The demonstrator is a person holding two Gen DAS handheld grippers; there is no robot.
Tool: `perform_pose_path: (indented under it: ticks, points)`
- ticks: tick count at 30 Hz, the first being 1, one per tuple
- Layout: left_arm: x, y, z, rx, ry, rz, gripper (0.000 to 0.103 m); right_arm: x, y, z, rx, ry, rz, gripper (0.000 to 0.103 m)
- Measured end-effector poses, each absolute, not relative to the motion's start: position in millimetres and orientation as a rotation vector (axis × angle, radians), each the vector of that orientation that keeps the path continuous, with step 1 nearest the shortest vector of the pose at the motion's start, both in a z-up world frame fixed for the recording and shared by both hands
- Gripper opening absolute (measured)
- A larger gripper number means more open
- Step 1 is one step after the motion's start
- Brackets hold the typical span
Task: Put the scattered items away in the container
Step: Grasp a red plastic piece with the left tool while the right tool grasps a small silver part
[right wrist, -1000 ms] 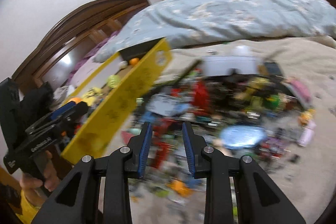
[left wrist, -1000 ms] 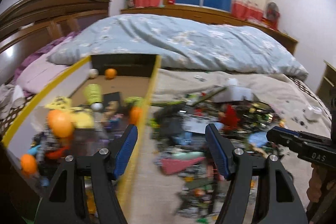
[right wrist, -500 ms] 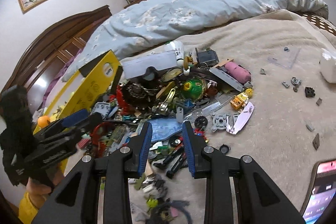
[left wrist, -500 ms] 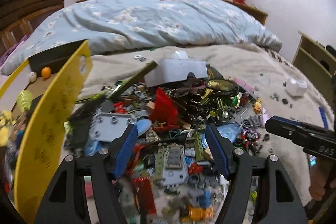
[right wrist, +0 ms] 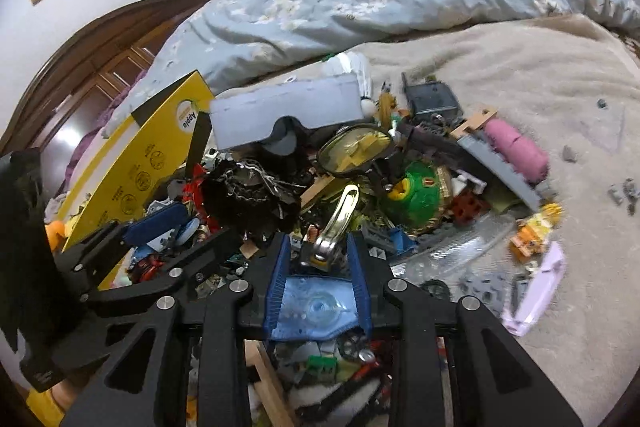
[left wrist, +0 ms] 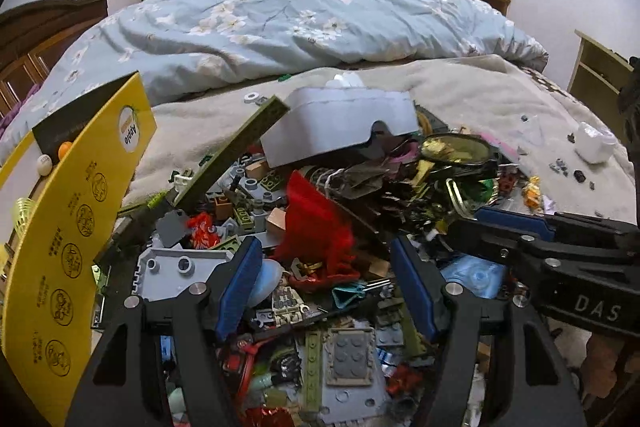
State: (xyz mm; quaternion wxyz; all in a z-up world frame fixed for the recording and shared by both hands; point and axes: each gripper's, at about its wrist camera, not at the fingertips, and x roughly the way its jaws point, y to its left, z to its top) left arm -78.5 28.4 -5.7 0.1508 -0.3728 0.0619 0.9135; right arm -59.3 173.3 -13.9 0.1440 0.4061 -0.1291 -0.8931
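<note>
A heap of toys and building bricks lies on the beige blanket. It includes a red cloth piece, a grey plastic shell and yellow-lensed goggles. The yellow cardboard box stands at the heap's left, its flap up and balls inside. My left gripper hangs open, low over the heap, with the red cloth and a minifigure between its fingers. My right gripper is narrowly open, straddling a pale blue clear piece and a silver clip. Its pads do not visibly press either one.
A blue floral duvet is bunched behind the heap. Small loose bits and a white tub sit on the blanket at the right. A pink cylinder, a green round toy and a lavender plate lie at the heap's right side.
Both grippers swung away from the box and sank toward the heap. The right gripper now straddles the pale blue piece. Neither jaw gap changed.
</note>
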Motion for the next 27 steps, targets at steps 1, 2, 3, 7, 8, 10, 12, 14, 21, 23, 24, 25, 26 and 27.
perform_pose_path:
  ticks: [1,2,3,7,8,10,12,14,21,23,24,25,26,27]
  points:
    - [-80.7,27.6,-7.8,-1.071,0.178,2.622,0.065,-60.4,172.9,-14.5,1.167,-0.372,-2.576,0.030]
    - [-81.9,27.4,-8.8,-1.070,0.172,2.615,0.063,-61.3,171.7,-14.5,1.158,-0.365,-2.584,0.030]
    - [-82.5,27.2,-9.2,-1.066,0.166,2.611,0.053,-62.4,170.5,-14.5,1.155,-0.361,-2.589,0.029]
    - [-81.2,28.9,-8.0,-1.054,0.166,2.594,0.040,-67.1,170.5,-19.1,1.183,-0.377,-2.599,0.014]
    - [-79.1,29.5,-7.1,-1.046,0.177,2.593,0.040,-67.2,171.8,-19.2,1.180,-0.391,-2.595,0.013]
    - [-72.5,31.6,-3.8,-1.022,0.201,2.596,0.039,-65.7,174.8,-18.0,1.170,-0.402,-2.599,0.012]
    - [-66.5,32.5,1.2,-1.006,0.209,2.597,0.039,-61.5,178.5,-14.9,1.160,-0.420,-2.595,0.012]
    - [-60.4,33.2,7.5,-0.996,0.190,2.580,0.039,-54.2,182.0,-9.5,1.142,-0.427,-2.602,0.012]
    - [-30.4,44.3,21.0,-0.979,0.176,2.541,0.034,-10.7,200.3,16.0,1.069,-0.415,-2.638,0.011]
    - [-20.4,46.4,20.3,-0.987,0.160,2.521,0.034,0.3,205.3,17.3,1.071,-0.407,-2.641,0.011]
    - [-16.4,46.8,19.7,-0.995,0.154,2.514,0.034,6.0,207.7,16.5,1.085,-0.402,-2.637,0.011]
    - [-10.8,47.3,19.1,-1.004,0.139,2.506,0.034,10.3,210.2,15.1,1.098,-0.397,-2.635,0.011]
    - [-7.0,47.1,18.1,-1.013,0.122,2.498,0.034,15.1,212.4,13.3,1.107,-0.393,-2.639,0.011]
    - [-3.5,46.5,16.8,-1.025,0.107,2.488,0.034,18.2,214.2,11.3,1.114,-0.390,-2.640,0.011]
